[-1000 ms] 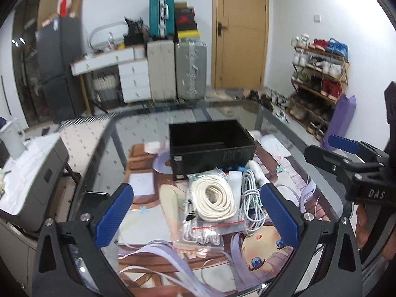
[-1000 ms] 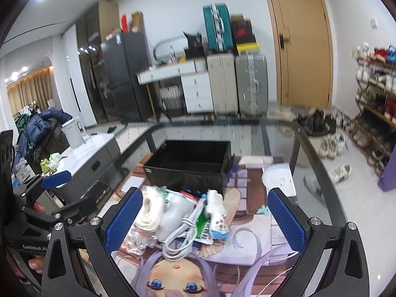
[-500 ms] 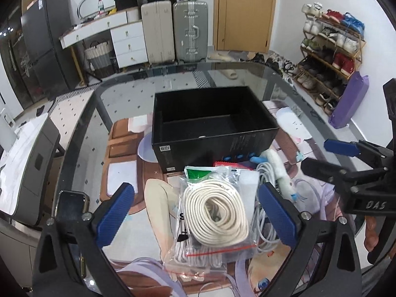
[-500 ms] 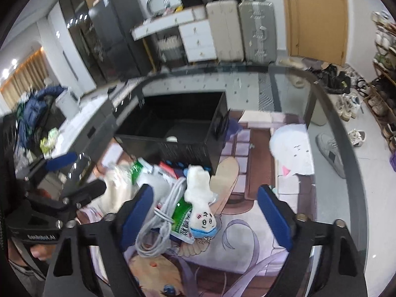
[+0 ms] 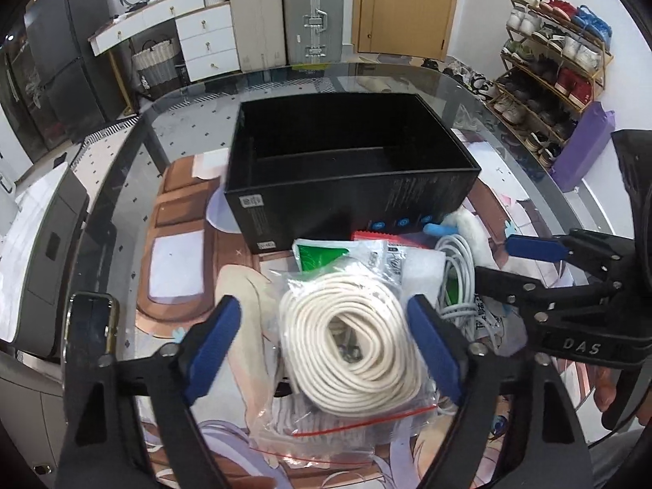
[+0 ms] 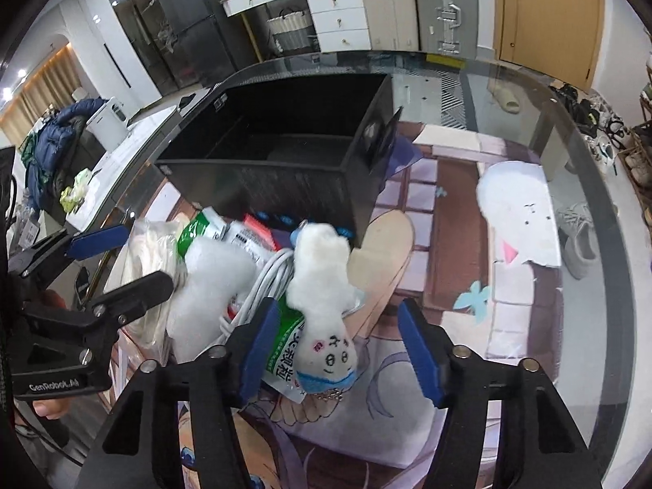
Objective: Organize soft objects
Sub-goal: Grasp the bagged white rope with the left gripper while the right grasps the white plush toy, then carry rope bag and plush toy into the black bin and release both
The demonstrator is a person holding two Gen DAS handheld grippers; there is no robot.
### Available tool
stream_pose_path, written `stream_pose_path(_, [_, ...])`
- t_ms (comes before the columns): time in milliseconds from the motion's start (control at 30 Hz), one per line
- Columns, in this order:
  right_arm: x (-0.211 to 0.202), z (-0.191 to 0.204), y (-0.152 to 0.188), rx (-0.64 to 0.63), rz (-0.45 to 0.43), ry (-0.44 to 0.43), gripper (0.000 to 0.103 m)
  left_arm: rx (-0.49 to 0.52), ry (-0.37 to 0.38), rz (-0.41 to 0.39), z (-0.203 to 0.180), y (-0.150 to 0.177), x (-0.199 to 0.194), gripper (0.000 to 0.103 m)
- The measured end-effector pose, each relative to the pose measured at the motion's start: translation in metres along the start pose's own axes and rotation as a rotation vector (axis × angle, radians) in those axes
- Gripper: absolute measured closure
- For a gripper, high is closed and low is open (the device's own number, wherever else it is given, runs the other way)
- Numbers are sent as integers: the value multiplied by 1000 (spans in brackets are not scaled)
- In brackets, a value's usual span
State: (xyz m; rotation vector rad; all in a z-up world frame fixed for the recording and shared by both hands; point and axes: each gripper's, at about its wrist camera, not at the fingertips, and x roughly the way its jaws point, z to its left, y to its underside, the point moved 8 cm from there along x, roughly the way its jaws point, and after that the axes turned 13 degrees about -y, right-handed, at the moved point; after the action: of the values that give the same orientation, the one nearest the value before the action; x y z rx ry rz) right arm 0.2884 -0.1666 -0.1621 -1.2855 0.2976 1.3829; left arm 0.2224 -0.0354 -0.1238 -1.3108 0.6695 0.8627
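Observation:
A coil of cream rope in a clear zip bag (image 5: 350, 350) lies on the table between the open jaws of my left gripper (image 5: 322, 326). A white plush toy with a drawn face (image 6: 326, 309) lies between the open jaws of my right gripper (image 6: 338, 326). Beside them lie a white cable bundle (image 5: 460, 273), a white foam pad (image 6: 212, 285) and green and red packets (image 5: 322, 252). An open, empty black box (image 5: 350, 175) stands just behind the pile. The right gripper also shows in the left wrist view (image 5: 501, 261), and the left gripper in the right wrist view (image 6: 118, 261).
The glass table (image 5: 122, 187) carries a printed anime mat (image 6: 448, 224). A phone (image 5: 87, 326) lies at the left edge. Suitcases (image 5: 285, 12), drawers, a door and a shoe rack (image 5: 554, 65) stand around the room.
Both grippers have dropped and come forward over the pile. The left now straddles the bagged rope, the right straddles the plush toy. Both jaws stay open.

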Motion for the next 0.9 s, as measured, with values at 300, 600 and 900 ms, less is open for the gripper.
stream_pose_path(300, [7, 7, 6, -4, 22, -37, 78, 2, 44, 17, -5, 1, -2, 51])
stream_pose_path(600, [-5, 12, 7, -10, -3, -34, 79, 0, 55, 1, 3, 0, -12, 69])
stream_pose_path(900, [-36, 37, 5, -65, -68, -53, 79, 8, 53, -84, 10, -3, -45, 69])
